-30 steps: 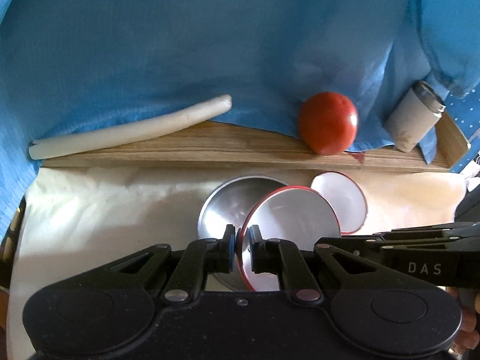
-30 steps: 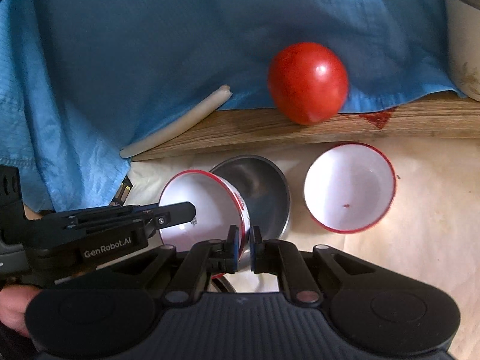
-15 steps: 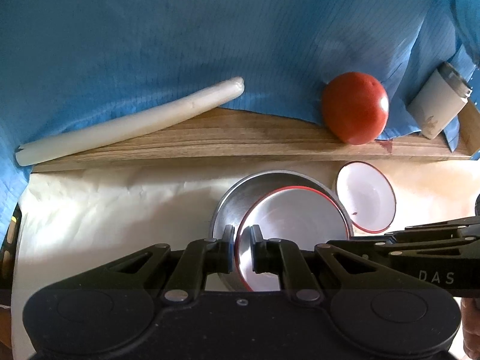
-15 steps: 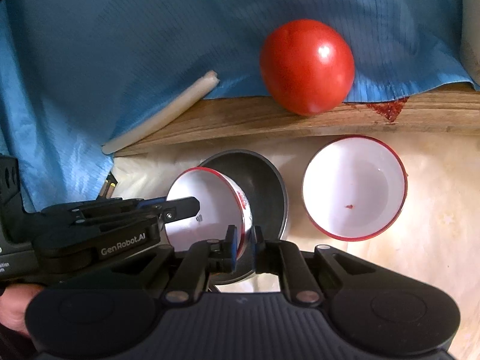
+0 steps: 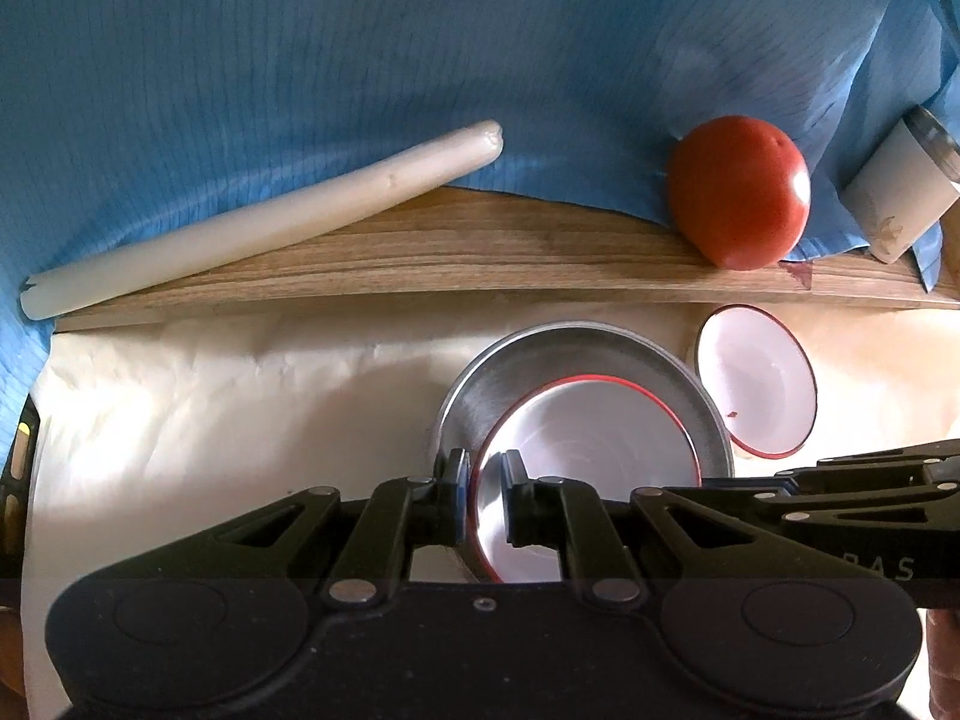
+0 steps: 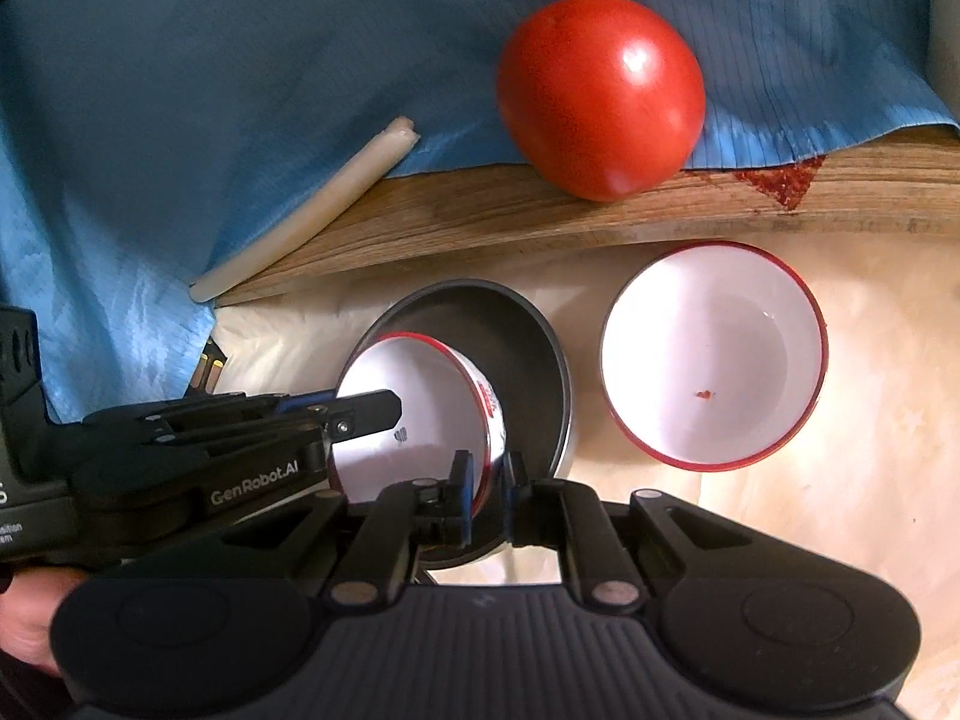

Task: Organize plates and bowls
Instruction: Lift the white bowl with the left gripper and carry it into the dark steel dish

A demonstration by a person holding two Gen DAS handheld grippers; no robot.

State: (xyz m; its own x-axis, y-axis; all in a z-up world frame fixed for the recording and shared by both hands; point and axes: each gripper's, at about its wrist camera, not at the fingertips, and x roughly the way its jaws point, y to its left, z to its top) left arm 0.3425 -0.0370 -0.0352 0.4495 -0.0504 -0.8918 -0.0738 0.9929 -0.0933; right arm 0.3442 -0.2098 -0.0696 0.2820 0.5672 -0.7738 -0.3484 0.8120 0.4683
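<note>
Both claws clamped on one red-rimmed white enamel bowl (image 5: 591,456), each nipping the thin rim between nearly closed jaws. Left claw (image 5: 483,495) on the rim at about 7 o'clock of the bowl in the left wrist view; right claw (image 6: 486,495) on the rim at about 5 o'clock in the right wrist view. Left claw also in sight from the right wrist, reaching in from 9 o'clock.

Bowl tilted, lowered inside a wider round steel bowl (image 5: 522,372), seemingly not flat on its bottom. Steel bowl standing on cream paper-covered counter (image 5: 210,420). Second red-rimmed white bowl (image 6: 714,354) upright just beside the steel one, at 3 o'clock, a small red speck inside.

Beyond, at 12 o'clock: wooden board (image 5: 420,264), round red tomato (image 6: 600,96) on its edge, long pale white stick (image 5: 258,222), blue cloth (image 5: 420,60) draped behind, and at the far right of the left wrist view a white cylindrical container (image 5: 900,198) lying tilted.

Step in hand, by judgement: nesting the held bowl into the steel bowl. Next move likely calls for levelling the bowl, settling it onto the steel base, then spreading both claws and drawing back along the rim without dragging it. Second white bowl probably next for stacking.
</note>
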